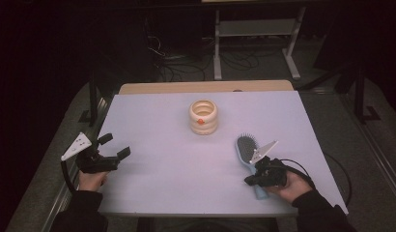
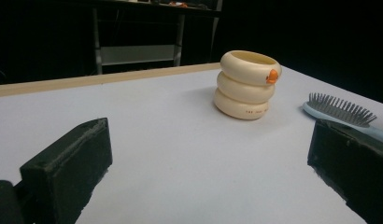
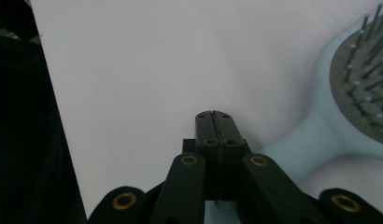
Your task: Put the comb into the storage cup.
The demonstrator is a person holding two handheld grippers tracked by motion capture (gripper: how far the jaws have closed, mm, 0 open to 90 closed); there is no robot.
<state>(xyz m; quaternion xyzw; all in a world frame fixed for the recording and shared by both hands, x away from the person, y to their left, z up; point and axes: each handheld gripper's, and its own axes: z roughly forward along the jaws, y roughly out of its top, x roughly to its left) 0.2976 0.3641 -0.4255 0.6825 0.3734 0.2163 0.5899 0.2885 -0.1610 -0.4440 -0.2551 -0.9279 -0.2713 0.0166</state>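
Right gripper (image 1: 249, 181): your fingers (image 3: 213, 126) are pressed flat together, nothing between them; they sit low over the desk near its front edge, pointing toward the middle.
Hairbrush (image 1: 247, 154): pale blue, lying flat, bristles up. Its handle runs just beside and under your right gripper; in the right gripper view the neck (image 3: 311, 140) sits just to the right of the closed fingertips, bristle head (image 3: 362, 88) farther right and ahead. Cannot tell if the fingers touch the handle; they do not clamp it.
Left gripper (image 1: 115, 146): your fingers (image 2: 70, 168) stand wide apart, nothing between them, only bare desk in the gap. Held above the left part of the desk, well apart from the brush.
Ring holder (image 1: 203, 116): cream, three stacked rings, small orange spot on the top ring, upright. Ahead of both sets of fingers, toward the far middle of the desk; in the left gripper view it sits (image 2: 249, 84) between the two fingers' lines, farther off, with the brush head (image 2: 341, 109) just past the right-hand finger.
Desk (image 1: 157, 183): pale lilac top, tan strip along the far edge.
Hands: your left hand (image 1: 92, 180) and right hand (image 1: 292, 186) grip the gripper bodies, dark sleeves at the near edge.
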